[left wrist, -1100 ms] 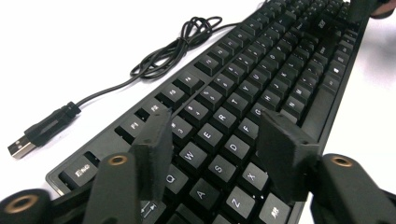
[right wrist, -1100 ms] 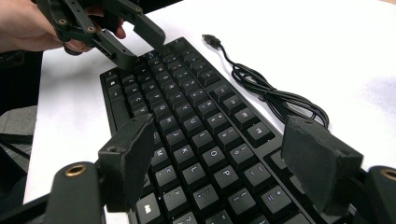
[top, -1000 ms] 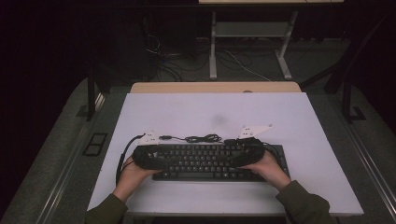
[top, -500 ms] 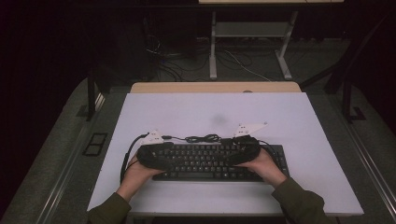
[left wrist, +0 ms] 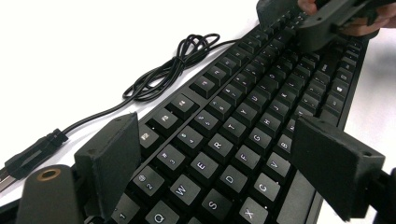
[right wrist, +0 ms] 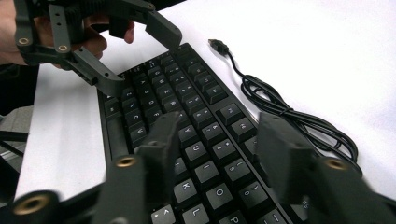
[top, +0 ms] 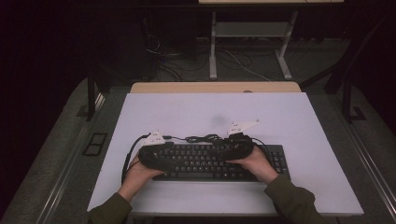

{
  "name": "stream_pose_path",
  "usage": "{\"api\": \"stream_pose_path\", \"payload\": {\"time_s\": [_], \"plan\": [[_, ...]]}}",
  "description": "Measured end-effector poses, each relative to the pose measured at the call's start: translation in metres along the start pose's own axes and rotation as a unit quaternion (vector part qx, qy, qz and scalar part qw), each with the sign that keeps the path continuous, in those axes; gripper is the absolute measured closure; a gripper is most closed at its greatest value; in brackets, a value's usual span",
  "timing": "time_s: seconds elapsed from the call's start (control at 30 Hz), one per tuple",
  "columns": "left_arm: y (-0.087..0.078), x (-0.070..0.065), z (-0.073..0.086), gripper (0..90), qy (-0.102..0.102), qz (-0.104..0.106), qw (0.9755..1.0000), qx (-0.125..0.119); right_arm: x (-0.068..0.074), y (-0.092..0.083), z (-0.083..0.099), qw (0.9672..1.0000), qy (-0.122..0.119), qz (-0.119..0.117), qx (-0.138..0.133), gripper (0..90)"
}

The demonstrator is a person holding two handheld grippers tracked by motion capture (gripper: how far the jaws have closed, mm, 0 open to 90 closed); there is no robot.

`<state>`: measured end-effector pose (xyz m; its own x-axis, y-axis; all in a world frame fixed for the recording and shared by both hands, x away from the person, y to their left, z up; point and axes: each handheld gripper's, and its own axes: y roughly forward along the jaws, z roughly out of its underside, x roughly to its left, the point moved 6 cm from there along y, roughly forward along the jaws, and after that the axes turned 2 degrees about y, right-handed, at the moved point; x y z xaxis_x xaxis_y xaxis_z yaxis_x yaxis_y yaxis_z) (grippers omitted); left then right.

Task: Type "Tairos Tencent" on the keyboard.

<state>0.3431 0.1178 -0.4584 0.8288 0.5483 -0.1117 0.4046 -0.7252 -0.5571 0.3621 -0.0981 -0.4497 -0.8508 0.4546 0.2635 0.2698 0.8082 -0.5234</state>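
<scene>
Lying flat, keyboard [top: 219,161] runs left to right.

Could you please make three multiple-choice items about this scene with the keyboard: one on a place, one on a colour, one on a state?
1. Where does the coiled cable lie?
A. on the table beyond the keyboard's far edge
B. on top of the keys
C. on the floor

2. What colour is the keyboard?
A. white
B. black
C. red

3. How do the jaws of the left gripper stand?
A. pressed on the cable
C. pressed on the plug
B. apart above the keys, holding nothing

Answers: 1 A, the high view shows the cable on the white table behind the keyboard. 2 B, keys and frame are black. 3 B, the left gripper view shows keys between its spread jaws.
</scene>
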Motion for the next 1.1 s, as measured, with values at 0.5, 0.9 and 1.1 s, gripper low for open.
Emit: {"api": "stream_pose_path", "payload": {"time_s": [0.5, 0.9, 1.1], "plan": [[0.001, -0.002, 0.0, 14.7, 0.006, 0.002, 1.0, -0.001, 0.007, 0.02, 0.01, 0.9985, -0.021, -0.008, 0.05, 89.2], [0.001, -0.002, 0.001, 14.8, 0.005, 0.002, 1.0, -0.001, 0.007, 0.027, 0.016, 0.9969, -0.024, 0.007, 0.074, 89.3], [0.0, -0.001, 0.001, 14.8, 0.005, 0.002, 1.0, -0.001, 0.006, 0.027, 0.017, 0.9968, -0.021, 0.008, 0.076, 89.3]]}}
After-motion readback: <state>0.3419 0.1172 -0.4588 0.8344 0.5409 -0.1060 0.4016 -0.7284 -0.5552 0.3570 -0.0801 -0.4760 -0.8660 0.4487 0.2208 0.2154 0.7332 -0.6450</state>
